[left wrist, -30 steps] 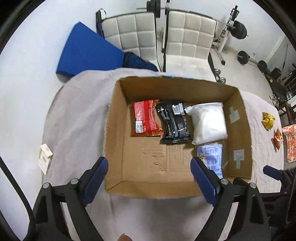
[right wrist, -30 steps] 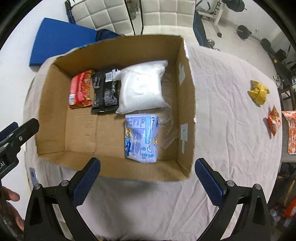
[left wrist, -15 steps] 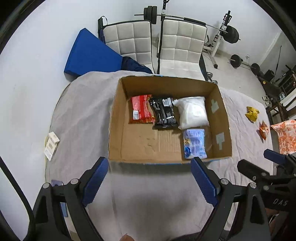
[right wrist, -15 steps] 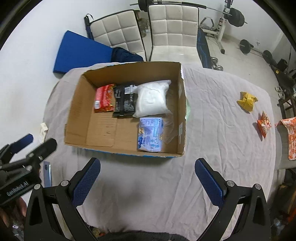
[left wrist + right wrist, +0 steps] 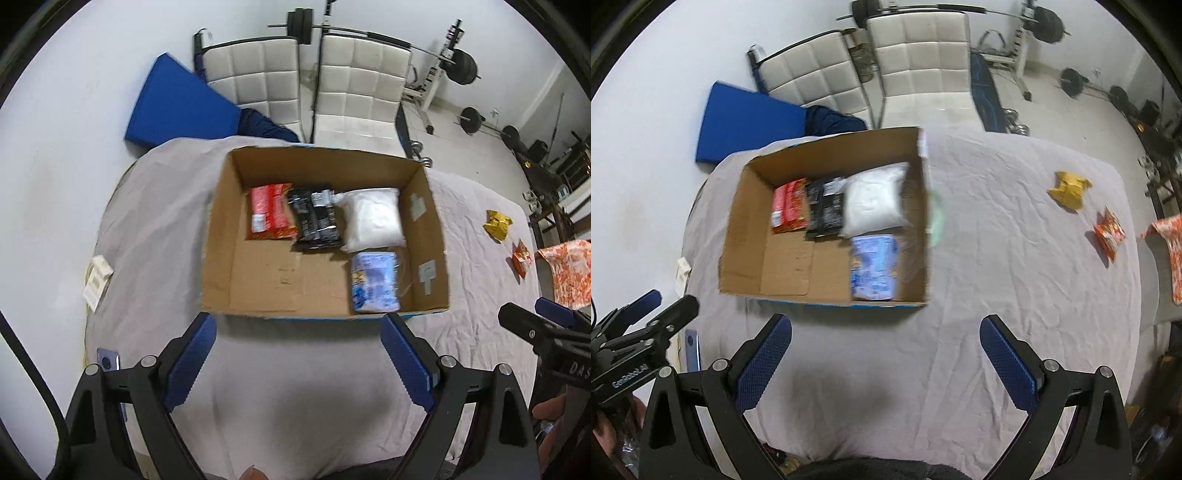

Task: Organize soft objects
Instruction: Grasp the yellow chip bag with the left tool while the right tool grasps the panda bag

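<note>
An open cardboard box (image 5: 218,236) (image 5: 738,229) sits on a grey-sheeted table. Inside lie a red packet (image 5: 271,218) (image 5: 788,210), a black packet (image 5: 314,218) (image 5: 825,208), a white bag (image 5: 371,219) (image 5: 873,201) and a light blue packet (image 5: 373,282) (image 5: 873,267). A yellow packet (image 5: 498,223) (image 5: 1069,190) and an orange packet (image 5: 521,256) (image 5: 1109,234) lie on the sheet at the right. My left gripper (image 5: 297,362) is open and empty, held before the box. My right gripper (image 5: 884,363) is open and empty, held back from the box's front right corner.
Two white padded chairs (image 5: 314,81) and a blue mat (image 5: 177,103) stand behind the table, with gym weights (image 5: 465,66) beyond. An orange patterned cloth (image 5: 569,269) hangs at the right edge. A small white box (image 5: 96,280) and a phone (image 5: 691,349) lie at the left.
Both grippers have pulled back and up from the box, so the box looks smaller and farther. Both stay open and empty. The box's contents have not moved.
</note>
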{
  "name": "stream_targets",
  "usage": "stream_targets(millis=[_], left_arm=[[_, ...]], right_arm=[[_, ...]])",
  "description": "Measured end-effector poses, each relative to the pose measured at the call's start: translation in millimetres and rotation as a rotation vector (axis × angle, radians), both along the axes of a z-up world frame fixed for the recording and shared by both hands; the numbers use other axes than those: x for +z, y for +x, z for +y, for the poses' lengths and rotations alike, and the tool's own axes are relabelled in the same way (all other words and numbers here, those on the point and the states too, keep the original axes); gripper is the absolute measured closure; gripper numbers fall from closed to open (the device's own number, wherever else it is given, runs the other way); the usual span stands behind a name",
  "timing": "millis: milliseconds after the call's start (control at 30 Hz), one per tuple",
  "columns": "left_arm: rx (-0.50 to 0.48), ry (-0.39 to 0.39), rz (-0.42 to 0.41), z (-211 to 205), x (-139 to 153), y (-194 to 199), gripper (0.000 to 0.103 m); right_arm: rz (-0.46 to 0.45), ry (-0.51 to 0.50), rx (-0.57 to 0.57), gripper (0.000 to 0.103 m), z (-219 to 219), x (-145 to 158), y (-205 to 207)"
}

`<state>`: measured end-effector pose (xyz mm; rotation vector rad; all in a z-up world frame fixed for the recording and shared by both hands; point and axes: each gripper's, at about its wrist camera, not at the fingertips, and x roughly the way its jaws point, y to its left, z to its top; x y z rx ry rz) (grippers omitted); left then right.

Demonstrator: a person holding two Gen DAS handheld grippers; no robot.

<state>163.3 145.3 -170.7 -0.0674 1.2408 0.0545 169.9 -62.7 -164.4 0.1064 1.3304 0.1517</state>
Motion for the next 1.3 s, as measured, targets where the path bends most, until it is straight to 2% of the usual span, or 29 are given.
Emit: stream_targets(millis=[200, 467, 700, 833, 933, 1100, 1233, 1300], left_arm=[[-0.109, -0.017, -0.012, -67.7, 2.6, 38.1, 0.012], [-0.251, -0.051, -0.038, -192.2, -5.0, 120.4, 0.012], [-0.329, -0.051, 0.031, -306.8, -54.8, 206.7, 0.012], [-0.39, -0.009, 0.098, -368.5, -94.7, 244.7, 0.012], [-0.424, -0.005, 0.162, -401.2, -125.6, 266.6, 0.012], [-0.477, 0.043, 0.226, -441.2, -169.0, 287.1, 0.012], [-0.489, 0.031, 0.299, -461.8, -199.6, 297.6, 0.019], [-0.482, 0.012, 0.337, -467.6, -213.1, 301.4, 0.02]], right_arm=[[0.019, 0.0, -0.177, 0.0, -93.9, -10.5, 16.7], [0.032, -0.034, -0.443, 0.0, -267.7, -31.5, 54.9], [0.079, -0.017, -0.572, 0.0, -384.4, -74.3, 99.4], [0.132, 0.032, -0.615, 0.0, -425.8, -109.3, 122.6], [0.168, 0.059, -0.631, 0.0, -437.2, -133.3, 132.9], [0.231, 0.096, -0.652, 0.0, -456.3, -173.7, 148.5], [0.27, 0.128, -0.671, 0.0, -466.9, -195.9, 155.5], [0.288, 0.141, -0.676, 0.001, -471.1, -203.8, 156.9]])
